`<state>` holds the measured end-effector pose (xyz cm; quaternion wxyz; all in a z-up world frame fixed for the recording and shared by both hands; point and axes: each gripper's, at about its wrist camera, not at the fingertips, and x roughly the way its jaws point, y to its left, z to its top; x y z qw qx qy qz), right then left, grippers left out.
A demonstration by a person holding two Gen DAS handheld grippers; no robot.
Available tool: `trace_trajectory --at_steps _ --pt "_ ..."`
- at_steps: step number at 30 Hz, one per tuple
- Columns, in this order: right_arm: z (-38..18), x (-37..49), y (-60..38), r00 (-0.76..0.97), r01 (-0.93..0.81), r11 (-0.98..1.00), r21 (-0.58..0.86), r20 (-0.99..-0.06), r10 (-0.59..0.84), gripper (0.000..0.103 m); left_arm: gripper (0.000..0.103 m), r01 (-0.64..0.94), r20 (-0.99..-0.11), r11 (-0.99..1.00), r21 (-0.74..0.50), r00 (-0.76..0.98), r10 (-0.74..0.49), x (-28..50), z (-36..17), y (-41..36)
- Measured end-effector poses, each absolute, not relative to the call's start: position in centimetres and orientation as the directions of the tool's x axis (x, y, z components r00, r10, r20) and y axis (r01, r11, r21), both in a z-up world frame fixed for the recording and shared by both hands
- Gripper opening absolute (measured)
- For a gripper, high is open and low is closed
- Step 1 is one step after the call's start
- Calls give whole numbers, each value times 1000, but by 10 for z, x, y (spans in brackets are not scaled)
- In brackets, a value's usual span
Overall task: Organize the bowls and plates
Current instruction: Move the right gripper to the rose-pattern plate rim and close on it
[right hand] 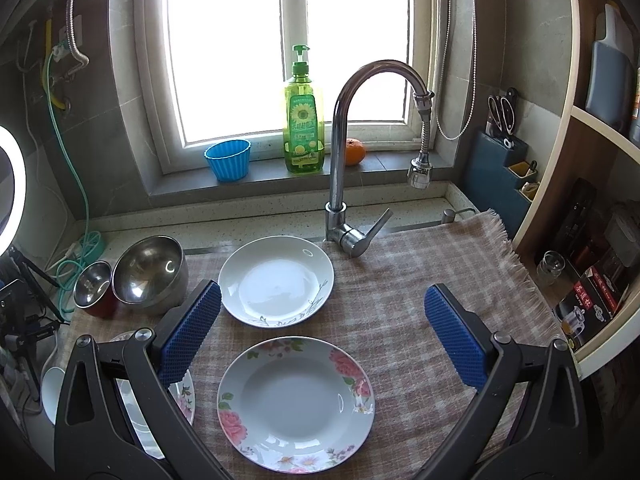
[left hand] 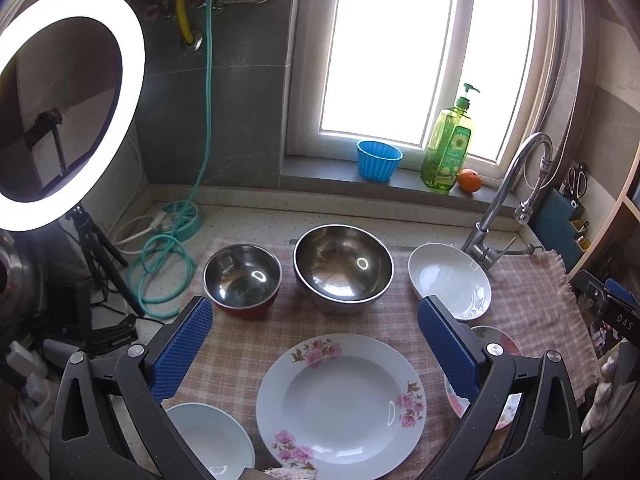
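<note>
On the bench, a checked cloth [left hand: 248,344] carries the dishes. Farthest left in the left wrist view sits a plain white plate [left hand: 208,440], then a small steel bowl [left hand: 242,280] with a red outside, touching or just beside a larger steel bowl [left hand: 343,268]. The left gripper [left hand: 316,344] hangs wide open and empty above a plate with pink flowers [left hand: 340,404]. Right of it lies a white plate with a grey sprig [left hand: 448,280] near the tap [left hand: 504,196]. The right gripper [right hand: 322,330] is likewise spread open with nothing held, over a plate with rose rim [right hand: 296,402]. On the sill stand a blue fluted cup [right hand: 229,159], a green soap bottle [right hand: 303,120] with a sunflower label whose writing is too small to read, and an orange [right hand: 354,151]. A box [right hand: 592,304] at far right bears red Chinese characters I cannot make out.
</note>
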<state>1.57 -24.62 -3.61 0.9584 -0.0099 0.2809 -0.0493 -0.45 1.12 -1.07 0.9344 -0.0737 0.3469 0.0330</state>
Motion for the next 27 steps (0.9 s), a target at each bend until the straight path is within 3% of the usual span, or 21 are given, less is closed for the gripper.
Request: trace_trajectory --at_steps 10,16,21,25,27 --pt "-53 27 -235 778 -41 999 31 -627 51 103 102 -133 -756 981 -144 654 -22 -6 -45 51" --pt "-82 28 -224 702 -89 993 81 -702 120 103 87 -104 -795 979 -174 602 -77 -3 -60 60" --pt "-104 25 -208 628 -146 980 132 -753 195 86 79 -89 -825 971 -220 548 -136 6 -75 67" --pt "-126 23 -194 542 -188 963 195 -797 267 69 63 -68 -851 965 -254 489 -190 12 -90 70" --pt "-137 23 -188 502 -194 955 224 -814 293 63 62 -62 -859 960 -273 466 -214 15 -95 73"
